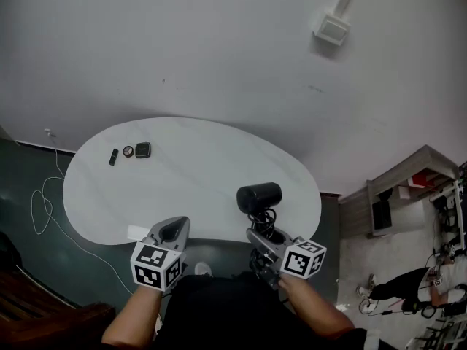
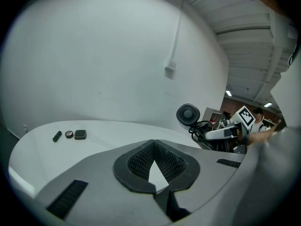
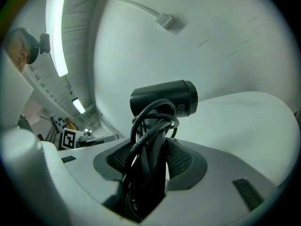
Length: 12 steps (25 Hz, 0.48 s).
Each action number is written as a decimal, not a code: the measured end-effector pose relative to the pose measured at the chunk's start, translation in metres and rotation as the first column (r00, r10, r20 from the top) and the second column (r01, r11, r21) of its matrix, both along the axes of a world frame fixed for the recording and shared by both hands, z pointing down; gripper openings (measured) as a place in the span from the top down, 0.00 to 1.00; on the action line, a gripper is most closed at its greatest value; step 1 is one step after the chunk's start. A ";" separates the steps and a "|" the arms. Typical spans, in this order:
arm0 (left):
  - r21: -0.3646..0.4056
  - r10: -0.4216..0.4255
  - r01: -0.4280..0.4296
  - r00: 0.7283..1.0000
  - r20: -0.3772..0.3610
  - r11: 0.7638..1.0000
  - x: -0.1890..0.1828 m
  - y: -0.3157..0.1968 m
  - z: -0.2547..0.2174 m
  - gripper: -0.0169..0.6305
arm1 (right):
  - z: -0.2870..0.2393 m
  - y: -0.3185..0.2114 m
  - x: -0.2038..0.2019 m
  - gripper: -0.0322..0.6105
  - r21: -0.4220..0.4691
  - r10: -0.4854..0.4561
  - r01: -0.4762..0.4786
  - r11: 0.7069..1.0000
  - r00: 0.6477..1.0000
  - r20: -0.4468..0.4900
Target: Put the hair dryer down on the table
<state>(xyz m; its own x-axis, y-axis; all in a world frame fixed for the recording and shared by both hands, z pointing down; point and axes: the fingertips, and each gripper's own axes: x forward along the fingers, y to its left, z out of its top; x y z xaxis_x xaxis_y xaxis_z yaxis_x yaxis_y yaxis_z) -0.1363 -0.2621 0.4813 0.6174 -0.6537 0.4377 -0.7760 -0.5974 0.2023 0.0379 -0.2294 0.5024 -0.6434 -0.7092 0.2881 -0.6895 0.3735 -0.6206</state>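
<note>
The black hair dryer (image 1: 259,196) stands upright over the near right part of the white rounded table (image 1: 182,181), with its barrel on top and its cord wound round the handle. My right gripper (image 1: 261,233) is shut on that wrapped handle (image 3: 149,154) from below; the barrel (image 3: 164,98) rises just past the pads. In the left gripper view the dryer's round grille (image 2: 188,114) shows at the right. My left gripper (image 1: 174,228) hovers at the table's near edge, shut, its tips (image 2: 153,142) together with nothing between them.
Far left on the table lie a small black stick (image 1: 113,157), a round item (image 1: 128,151) and a dark square item (image 1: 143,149). A white card (image 1: 136,232) sits at the near edge. A white cable (image 1: 44,203) trails on the floor at left; shelving (image 1: 387,195) stands at right.
</note>
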 end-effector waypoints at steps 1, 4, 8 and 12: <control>0.004 -0.001 0.001 1.000 0.008 1.000 -0.004 -0.006 0.001 0.96 | 0.002 -0.005 -0.003 0.64 -0.008 0.007 -0.007 1.000 1.000 0.001; 0.006 -0.011 0.011 1.000 0.012 1.000 -0.012 -0.019 0.002 0.96 | 0.007 -0.016 -0.009 0.64 -0.028 0.015 -0.015 1.000 1.000 0.003; -0.003 -0.008 0.008 1.000 -0.002 1.000 -0.009 -0.024 0.003 0.96 | 0.005 -0.026 -0.009 0.64 -0.028 0.005 -0.005 1.000 1.000 -0.002; -0.025 -0.019 0.019 1.000 -0.005 1.000 -0.002 -0.027 0.010 0.96 | 0.007 -0.035 -0.006 0.64 -0.037 -0.019 0.018 0.999 1.000 -0.007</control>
<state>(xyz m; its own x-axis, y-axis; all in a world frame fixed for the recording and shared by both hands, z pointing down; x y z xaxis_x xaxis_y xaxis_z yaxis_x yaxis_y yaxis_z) -0.1383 -0.2886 0.4912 0.6073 -0.6545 0.4503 -0.7861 -0.5772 0.2213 0.0323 -0.2646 0.5098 -0.6539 -0.6859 0.3192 -0.6876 0.3628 -0.6289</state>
